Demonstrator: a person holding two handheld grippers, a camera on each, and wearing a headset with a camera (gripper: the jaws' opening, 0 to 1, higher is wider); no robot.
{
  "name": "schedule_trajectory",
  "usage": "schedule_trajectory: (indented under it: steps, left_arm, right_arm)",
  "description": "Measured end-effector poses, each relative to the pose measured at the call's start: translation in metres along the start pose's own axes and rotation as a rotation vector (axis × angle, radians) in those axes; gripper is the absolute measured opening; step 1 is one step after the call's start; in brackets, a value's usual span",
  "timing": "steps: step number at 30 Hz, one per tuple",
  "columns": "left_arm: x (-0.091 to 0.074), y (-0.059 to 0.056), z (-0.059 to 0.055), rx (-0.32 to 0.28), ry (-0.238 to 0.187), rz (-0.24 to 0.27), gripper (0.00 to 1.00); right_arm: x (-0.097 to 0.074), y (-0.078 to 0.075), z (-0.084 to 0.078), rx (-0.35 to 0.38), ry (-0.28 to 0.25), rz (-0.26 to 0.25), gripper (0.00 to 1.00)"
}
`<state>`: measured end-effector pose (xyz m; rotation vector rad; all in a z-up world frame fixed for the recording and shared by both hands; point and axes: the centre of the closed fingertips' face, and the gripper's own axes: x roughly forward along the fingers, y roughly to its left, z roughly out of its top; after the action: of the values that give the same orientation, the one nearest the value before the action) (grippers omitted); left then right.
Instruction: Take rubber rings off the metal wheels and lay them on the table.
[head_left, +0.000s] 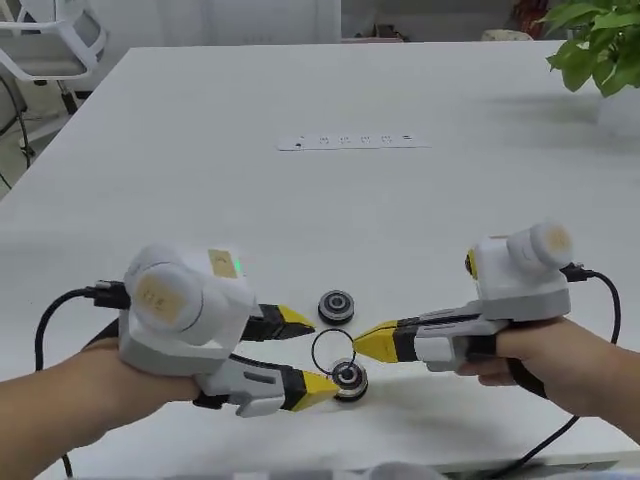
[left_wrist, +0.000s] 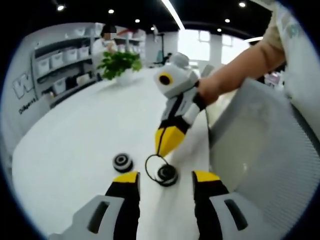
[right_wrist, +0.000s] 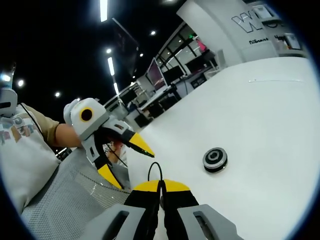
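- The white counter (head_left: 330, 200) spreads across the head view and carries everything else.
- A green plant (head_left: 595, 40) stands at the far right corner of the counter, well away from the work.
- The left gripper (head_left: 307, 352) lies low at the near edge, held in a hand. Its yellow-tipped fingers (left_wrist: 125, 180) are spread wide and grasp nothing.
- The right gripper (head_left: 370, 343) comes in from the opposite side and points at the left one. Its fingers are pressed together with a strand of the ring pinched between their tips.
- A flat white power strip (head_left: 350, 142) lies near the middle of the counter, far beyond both grippers.
- The far wheel (head_left: 336, 305) sits flat on the counter just beyond the gripper tips, apart from both. It shows a dark outer rim around a metal centre.
- The near wheel (head_left: 348, 378) lies flat in the gap between the left gripper's open fingers, close beside the lower fingertip. Whether that finger touches it cannot be told.
- The rubber ring (head_left: 318, 345) is a thin black loop that runs from the right gripper's closed tips down to the near wheel. It bows out between the two grippers, and its lower end meets the wheel. Whether it is still caught there cannot be told.
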<state>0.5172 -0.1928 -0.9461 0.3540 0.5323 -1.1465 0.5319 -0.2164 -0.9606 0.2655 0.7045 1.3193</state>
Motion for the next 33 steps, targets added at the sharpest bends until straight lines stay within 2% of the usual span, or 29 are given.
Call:
schedule_trajectory:
  steps: [10,17,24,33]
  left_arm:
    - [-0.028,0.016,-0.011,-0.043,-0.011,0.066,0.52]
    - [-0.042,0.024,-0.015,-0.065,-0.017,0.105,0.54]
    - [-0.049,0.028,-0.021,-0.072,-0.012,0.133,0.57]
    - [-0.055,0.029,-0.031,-0.095,-0.002,0.151,0.59]
  right_arm:
    - [0.017,0.001,0.013,-0.032,0.023,0.017,0.0]
    - [0.032,-0.002,0.02,-0.06,0.049,0.019,0.0]
    - [0.047,-0.001,0.017,-0.081,0.08,0.015,0.0]
    - [0.057,-0.018,0.007,-0.109,0.13,-0.033,0.0]
